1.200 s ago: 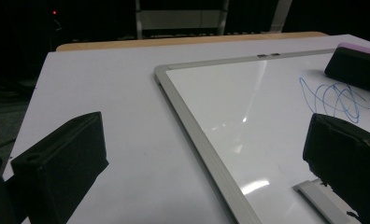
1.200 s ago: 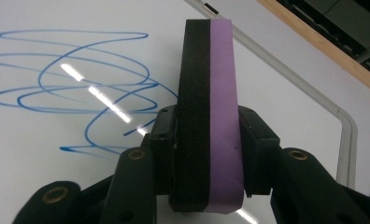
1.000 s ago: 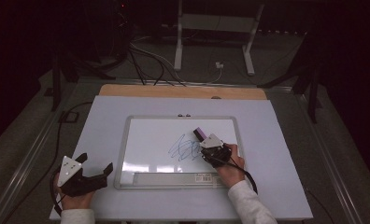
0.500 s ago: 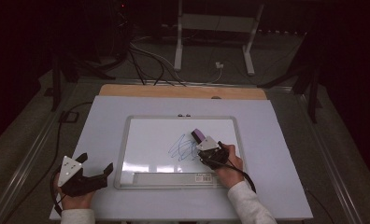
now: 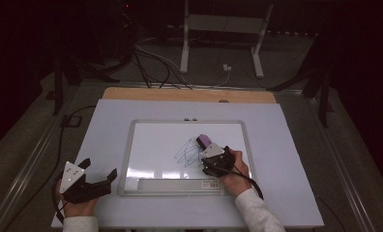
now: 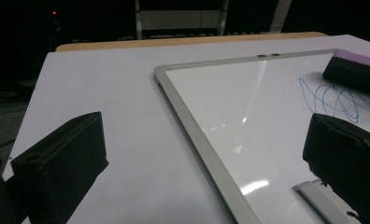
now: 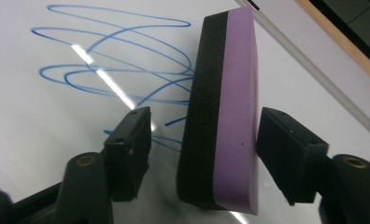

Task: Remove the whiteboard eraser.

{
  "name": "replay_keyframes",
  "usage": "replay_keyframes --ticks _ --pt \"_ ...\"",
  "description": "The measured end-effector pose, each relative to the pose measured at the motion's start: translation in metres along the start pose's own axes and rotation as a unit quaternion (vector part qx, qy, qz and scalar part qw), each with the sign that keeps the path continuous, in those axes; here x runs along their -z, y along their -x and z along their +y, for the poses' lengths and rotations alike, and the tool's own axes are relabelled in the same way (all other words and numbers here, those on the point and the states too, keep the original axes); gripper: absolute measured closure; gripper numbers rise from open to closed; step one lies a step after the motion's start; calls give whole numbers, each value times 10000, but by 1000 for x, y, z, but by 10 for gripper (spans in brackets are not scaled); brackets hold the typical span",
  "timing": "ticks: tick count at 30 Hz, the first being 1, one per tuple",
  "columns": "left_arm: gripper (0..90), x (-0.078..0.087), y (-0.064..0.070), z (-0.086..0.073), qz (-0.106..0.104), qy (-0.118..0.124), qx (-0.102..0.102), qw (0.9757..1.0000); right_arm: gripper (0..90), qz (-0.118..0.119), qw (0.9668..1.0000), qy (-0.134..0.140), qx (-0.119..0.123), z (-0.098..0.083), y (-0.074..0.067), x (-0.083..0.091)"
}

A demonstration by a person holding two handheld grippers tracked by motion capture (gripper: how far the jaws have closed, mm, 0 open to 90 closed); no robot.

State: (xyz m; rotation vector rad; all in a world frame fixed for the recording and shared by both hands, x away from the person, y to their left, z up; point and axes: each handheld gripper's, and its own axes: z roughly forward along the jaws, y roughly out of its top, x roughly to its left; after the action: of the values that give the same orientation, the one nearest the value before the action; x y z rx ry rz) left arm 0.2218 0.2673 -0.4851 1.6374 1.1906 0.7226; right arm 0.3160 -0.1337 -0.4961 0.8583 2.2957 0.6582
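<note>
The right gripper (image 5: 210, 153) sits on the whiteboard (image 5: 151, 145), right of the middle of the high view. Its jaws stand apart. Between them is the eraser (image 7: 225, 107), black on one side and purple on the other. In the right gripper view (image 7: 202, 144) the eraser stands on its thin edge in the middle of the picture. The right jaw is at the purple face, touching it or almost. There is a clear gap between the left jaw and the black face. So the jaws are around the eraser but not squeezing it yet, as far as I can tell.

The eraser's long side runs up the picture, away from the hand. The jaws face its two flat sides, so closing them should pinch it well.

The blue scribble (image 5: 187, 153) lies just left of the eraser in the high view. I think the eraser has to go left to wipe it.

The left gripper (image 5: 100, 181) rests at the lower left of the high view, on the white sheet (image 5: 286, 145) beside the board. Its jaws are wide apart and hold nothing. The right hand (image 5: 233, 169) is much nearer the eraser.
</note>
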Motion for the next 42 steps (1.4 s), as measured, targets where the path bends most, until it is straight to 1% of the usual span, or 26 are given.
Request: replay_keyframes --ticks 4,7,10,13,16,17,19,21,23,24,25,26,27,29,30,34,38,39,41,42 --pt "5 0 0 0 -10 -4 0 10000 310 323 9992 116 -206 1 4 2" --pt "6 0 1 0 -18 -4 7 10000 319 464 9981 159 -379 1 7 2" --pt "6 0 0 0 -18 -8 5 10000 334 535 9973 186 -468 2 8 2" --pt "6 -1 0 0 -19 -18 3 10000 334 475 9976 200 -467 2 7 2" --pt "6 -1 0 0 -20 -22 0 10000 304 362 9971 232 -633 4 10 1" --pt "6 -1 0 0 -21 -24 -2 10000 297 367 9965 224 -721 5 11 0" --pt "6 -1 0 0 -25 -22 -3 10000 272 476 9946 200 -899 7 14 -4" --pt "6 -1 0 0 -21 -23 -2 10000 268 617 9922 47 -1081 8 16 -11" --pt "6 0 0 0 -18 -4 6 10000 263 698 9899 18 -1232 8 17 -16" --pt "6 0 0 0 -8 -5 8 10000 261 753 9880 -11 -1351 8 18 -18" --pt "6 0 -1 0 -11 3 17 10000 281 797 9862 -26 -1449 8 18 -20" --pt "6 0 -1 0 -11 5 19 10000 301 840 9852 -46 -1492 7 19 -21" --pt "6 0 -1 0 -9 3 15 10000 323 854 9847 -48 -1517 7 18 -22" --pt "6 0 -1 0 -14 4 13 10000 387 836 9852 -63 -1495 6 17 -23" --pt "6 0 -1 0 -11 0 11 10000 400 885 9848 -43 -1494 6 17 -22" --pt "6 0 0 0 -11 -8 2 10000 405 794 9866 -48 -1428 7 14 -22" --pt "6 0 0 0 -18 -14 5 10000 405 844 9855 -65 -1470 7 16 -22" --pt "6 0 0 0 -15 -11 2 10000 406 810 9848 -99 -1535 7 18 -22" --pt "6 0 0 0 -13 -9 4 10000 406 790 9847 -107 -1550 6 19 -22" --pt "5 0 0 0 -9 -6 3 10000 406 696 9850 -132 -1575 5 22 -23"
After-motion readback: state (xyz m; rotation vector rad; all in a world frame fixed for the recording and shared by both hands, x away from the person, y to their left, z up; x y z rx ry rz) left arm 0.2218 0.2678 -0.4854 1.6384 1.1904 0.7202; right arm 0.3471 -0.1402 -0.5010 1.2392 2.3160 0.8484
